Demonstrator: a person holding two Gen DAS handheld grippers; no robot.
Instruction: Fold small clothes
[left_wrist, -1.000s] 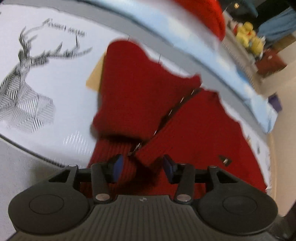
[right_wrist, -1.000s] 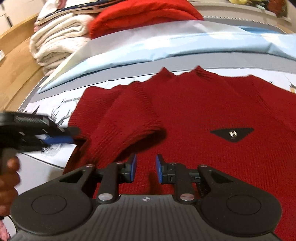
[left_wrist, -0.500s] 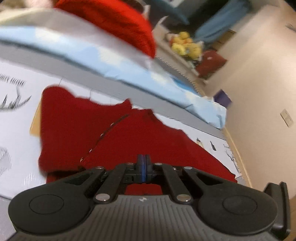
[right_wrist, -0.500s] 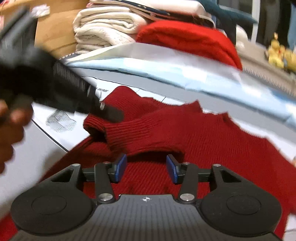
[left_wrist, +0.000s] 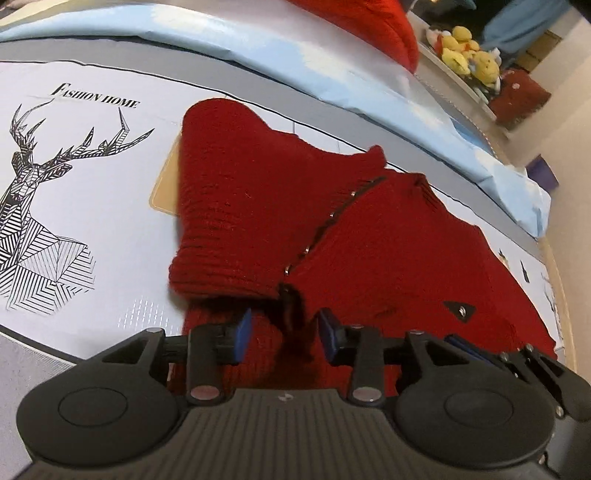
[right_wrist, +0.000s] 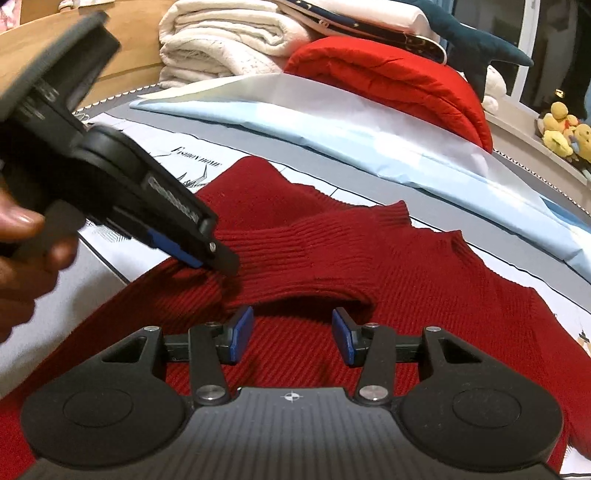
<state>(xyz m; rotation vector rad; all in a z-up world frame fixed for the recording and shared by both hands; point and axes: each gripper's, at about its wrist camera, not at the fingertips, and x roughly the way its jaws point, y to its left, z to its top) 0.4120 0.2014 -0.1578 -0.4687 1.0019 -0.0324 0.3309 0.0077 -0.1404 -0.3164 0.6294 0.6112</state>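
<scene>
A dark red knitted sweater (left_wrist: 399, 251) lies flat on a white printed sheet (left_wrist: 96, 192); it also shows in the right wrist view (right_wrist: 424, 280). One sleeve (left_wrist: 229, 206) is folded over the body, its cuff near my left gripper. My left gripper (left_wrist: 282, 334) is open just above the sweater below that cuff. It also shows in the right wrist view (right_wrist: 207, 254), where its fingers touch the sweater beside the folded sleeve (right_wrist: 306, 258). My right gripper (right_wrist: 291, 334) is open and empty over the sweater's lower body.
A light blue sheet (right_wrist: 332, 129) lies behind the sweater. A bright red quilt (right_wrist: 399, 85) and folded white blankets (right_wrist: 221, 40) are stacked beyond it. Yellow plush toys (left_wrist: 469, 59) sit at the far right. A deer print (left_wrist: 40, 206) marks the sheet at the left.
My left gripper was shut half a second ago and is now open above the sweater. The sleeve now lies folded over the body. My right gripper opened a little wider.
</scene>
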